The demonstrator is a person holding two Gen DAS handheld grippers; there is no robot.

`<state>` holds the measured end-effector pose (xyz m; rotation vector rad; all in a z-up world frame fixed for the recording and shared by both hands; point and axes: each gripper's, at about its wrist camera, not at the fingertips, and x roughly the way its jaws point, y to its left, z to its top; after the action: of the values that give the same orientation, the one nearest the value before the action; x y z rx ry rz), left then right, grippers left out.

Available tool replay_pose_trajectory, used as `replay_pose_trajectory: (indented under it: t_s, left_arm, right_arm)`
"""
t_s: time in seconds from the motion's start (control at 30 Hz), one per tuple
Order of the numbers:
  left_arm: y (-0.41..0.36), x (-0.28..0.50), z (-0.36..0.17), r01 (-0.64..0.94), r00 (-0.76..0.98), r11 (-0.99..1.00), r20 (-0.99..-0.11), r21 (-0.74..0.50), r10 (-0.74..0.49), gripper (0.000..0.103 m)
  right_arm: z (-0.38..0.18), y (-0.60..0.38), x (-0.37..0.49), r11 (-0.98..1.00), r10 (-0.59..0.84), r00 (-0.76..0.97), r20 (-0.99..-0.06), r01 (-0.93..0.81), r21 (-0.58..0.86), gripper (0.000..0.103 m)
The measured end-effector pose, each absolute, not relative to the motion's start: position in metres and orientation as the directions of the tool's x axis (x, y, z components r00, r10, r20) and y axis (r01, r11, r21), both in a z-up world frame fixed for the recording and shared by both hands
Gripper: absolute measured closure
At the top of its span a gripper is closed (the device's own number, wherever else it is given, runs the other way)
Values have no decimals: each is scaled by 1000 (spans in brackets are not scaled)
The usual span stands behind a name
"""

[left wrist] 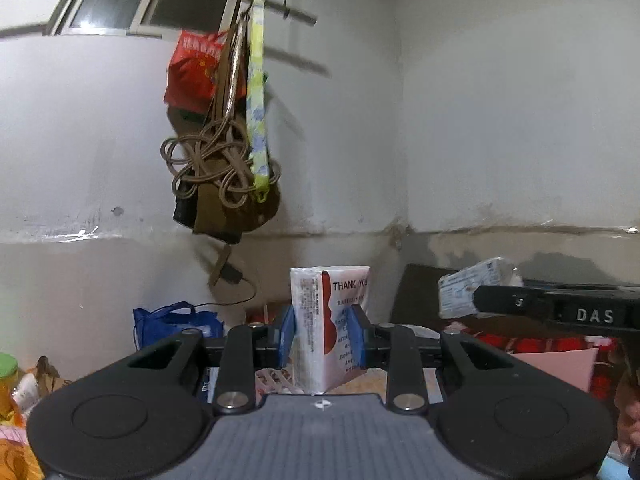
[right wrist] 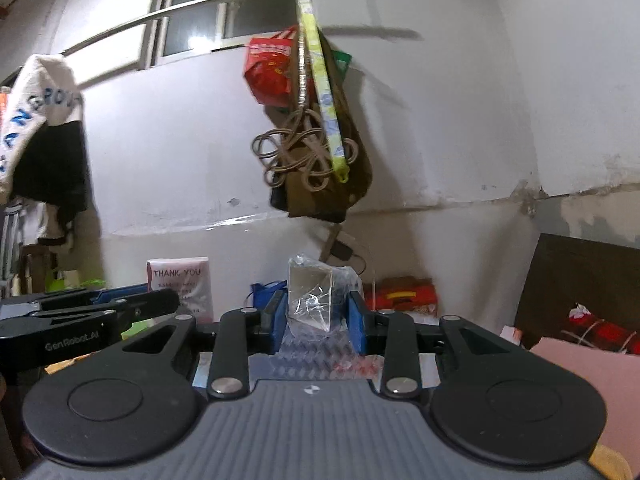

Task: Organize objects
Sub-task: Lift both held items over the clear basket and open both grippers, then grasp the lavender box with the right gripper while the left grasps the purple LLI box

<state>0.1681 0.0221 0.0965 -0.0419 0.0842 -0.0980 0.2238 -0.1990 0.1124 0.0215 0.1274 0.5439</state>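
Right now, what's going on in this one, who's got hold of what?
A person is working two handheld grippers, both raised and facing a white wall. The left gripper is shut on a white tissue pack printed THANK YOU. The right gripper is shut on a clear plastic-wrapped packet. Each shows in the other's view. Bags hang from a rail; clutter lies below.

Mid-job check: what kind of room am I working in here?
Probably a cluttered storage corner of a home: bags hanging from a rail under a high window, scuffed white walls, and a jacket draped at the left. Both tools are holding packets.
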Motion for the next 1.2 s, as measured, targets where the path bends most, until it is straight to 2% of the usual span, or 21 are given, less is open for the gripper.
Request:
replay_pose_trajectory:
  t_s: [0.13,0.23,0.3,0.33,0.37,0.43,0.53,0.63,0.67,0.87,1.0,1.1,1.13,1.2]
  left_arm:
    - [28,221,95,81,978,993,-187,-89,-97,70]
    - [28,237,85,73,971,994,-221,-80,-89,69]
    - [27,242,78,79,967,994,-236,-75,-95,62]
    - [27,243,75,86,964,994,-245,-74,-101,49]
    - [27,243,72,81,961,994,-258,-67,-96,42]
    - [28,233,69,67,965,997,-250,-29,-72,42]
    - [34,191,66,73,980,997,-189,16,-68,40]
    - [45,129,52,55,992,998,-112,38,-51,22]
    - [49,111,46,40,995,999,-97,29,-37,20]
    - [56,60,-9,46,974,995,-216,-90,-64,20]
    - [49,59,-31,75,956,991,-276,-112,-104,21]
    - [44,58,-40,76,951,992,-291,-100,-102,26]
    - [44,61,-43,78,947,992,-305,-102,-106,32]
    - [45,60,-48,83,941,990,-318,-112,-115,36]
  right_arm:
    - [107,-184,263,861,505,844,-182,-508,31,67]
    - [95,-175,275,861,496,842,-211,-508,-3,65]
    - [91,-171,282,854,508,834,-216,-520,1,42]
    - [88,-169,284,850,512,827,-231,-527,-2,22]
    - [88,-168,282,856,502,837,-219,-517,-13,16]
    - [86,-172,272,870,475,860,-186,-491,-48,1]
    - [78,-193,244,888,447,879,-165,-458,-33,0]
    - [56,-226,202,907,416,901,-123,-420,-10,0]
    - [46,-236,190,919,390,912,-124,-393,-3,0]
    - [-14,-278,151,953,302,917,-262,-283,108,0]
    - [-24,-278,143,964,264,918,-294,-249,87,0]
    - [-26,-271,148,966,256,909,-328,-249,64,0]
    - [-26,-269,152,967,253,909,-332,-247,61,0]
    - [-27,-266,158,968,249,900,-357,-243,63,4]
